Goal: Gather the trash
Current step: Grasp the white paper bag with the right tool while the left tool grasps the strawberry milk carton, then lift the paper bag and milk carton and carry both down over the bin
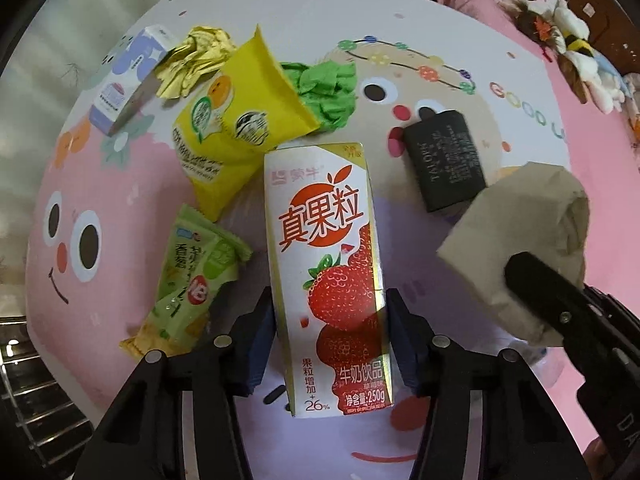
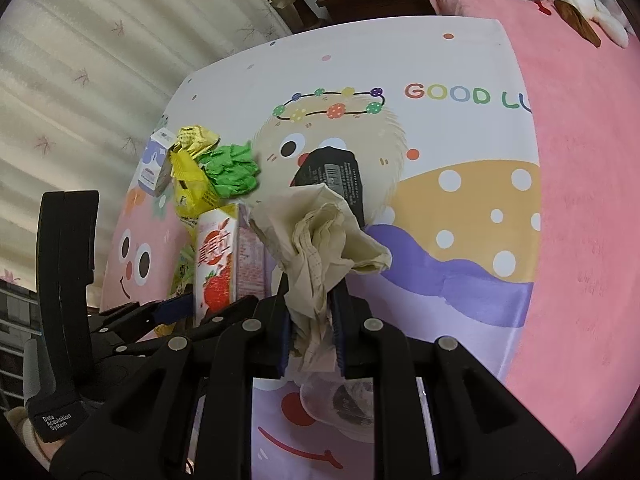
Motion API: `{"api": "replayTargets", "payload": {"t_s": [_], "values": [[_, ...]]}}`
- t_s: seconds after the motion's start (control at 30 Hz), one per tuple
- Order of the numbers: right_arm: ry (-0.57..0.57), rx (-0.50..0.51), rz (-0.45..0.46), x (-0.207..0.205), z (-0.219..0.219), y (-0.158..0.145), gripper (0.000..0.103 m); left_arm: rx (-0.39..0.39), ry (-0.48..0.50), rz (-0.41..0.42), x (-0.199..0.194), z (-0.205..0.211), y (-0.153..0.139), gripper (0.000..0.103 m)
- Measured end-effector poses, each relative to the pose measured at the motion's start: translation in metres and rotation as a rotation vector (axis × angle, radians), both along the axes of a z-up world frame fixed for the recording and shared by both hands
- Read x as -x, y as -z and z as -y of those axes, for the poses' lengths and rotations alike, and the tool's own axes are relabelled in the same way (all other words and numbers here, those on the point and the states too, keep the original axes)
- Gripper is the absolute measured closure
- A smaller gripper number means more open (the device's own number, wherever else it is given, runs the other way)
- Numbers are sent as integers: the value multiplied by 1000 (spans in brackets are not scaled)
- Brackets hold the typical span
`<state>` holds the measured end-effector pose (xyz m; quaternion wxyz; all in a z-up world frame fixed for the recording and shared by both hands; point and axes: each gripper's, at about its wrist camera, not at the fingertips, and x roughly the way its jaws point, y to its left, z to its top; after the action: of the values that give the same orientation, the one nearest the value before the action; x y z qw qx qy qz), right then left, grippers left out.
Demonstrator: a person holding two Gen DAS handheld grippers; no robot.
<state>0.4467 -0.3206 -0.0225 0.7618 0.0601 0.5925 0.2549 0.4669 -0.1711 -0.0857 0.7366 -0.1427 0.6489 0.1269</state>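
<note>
Strawberry milk carton [image 1: 328, 264] sits clamped between the left gripper's [image 1: 330, 320] pads. Right gripper [image 2: 310, 320] pinches crumpled beige paper [image 2: 320, 240] above the cartoon-print tabletop [image 2: 460, 140].

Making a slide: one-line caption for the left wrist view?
Left gripper clamps a strawberry milk carton above scattered wrappers.

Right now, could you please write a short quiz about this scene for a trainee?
1. True or false: the left gripper is shut on the strawberry carton.
2. What does the right gripper hold?
3. Which lies beside the yellow bag: (a) green paper, (b) a spoon?

Key: 1 true; 2 a crumpled beige paper; 3 a.
</note>
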Motion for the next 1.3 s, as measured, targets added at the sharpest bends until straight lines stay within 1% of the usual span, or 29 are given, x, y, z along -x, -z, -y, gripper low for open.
{"api": "replayTargets", "payload": {"t_s": [0.23, 0.4, 0.7, 0.9, 1.07, 1.2, 1.23, 1.3], "values": [[-14, -25, 22, 7, -2, -14, 89, 2, 33, 72, 9, -1, -23, 51], [-22, -44, 26, 16, -8, -26, 89, 0, 61, 132, 31, -7, -51, 51], [-14, -60, 60, 42, -25, -54, 90, -21, 122, 237, 97, -38, -116, 51], [4, -70, 79, 64, -38, -71, 91, -50, 146, 283, 140, -61, -152, 51], [15, -64, 102, 99, -53, -89, 91, -71, 194, 326, 186, -85, -177, 51], [57, -70, 131, 144, -68, -107, 91, -68, 256, 372, 230, -112, -197, 51], [77, -71, 143, 162, -74, -112, 91, -70, 276, 388, 242, -120, -202, 51], [105, -76, 152, 186, -83, -117, 91, -83, 314, 414, 265, -136, -212, 51]]}}
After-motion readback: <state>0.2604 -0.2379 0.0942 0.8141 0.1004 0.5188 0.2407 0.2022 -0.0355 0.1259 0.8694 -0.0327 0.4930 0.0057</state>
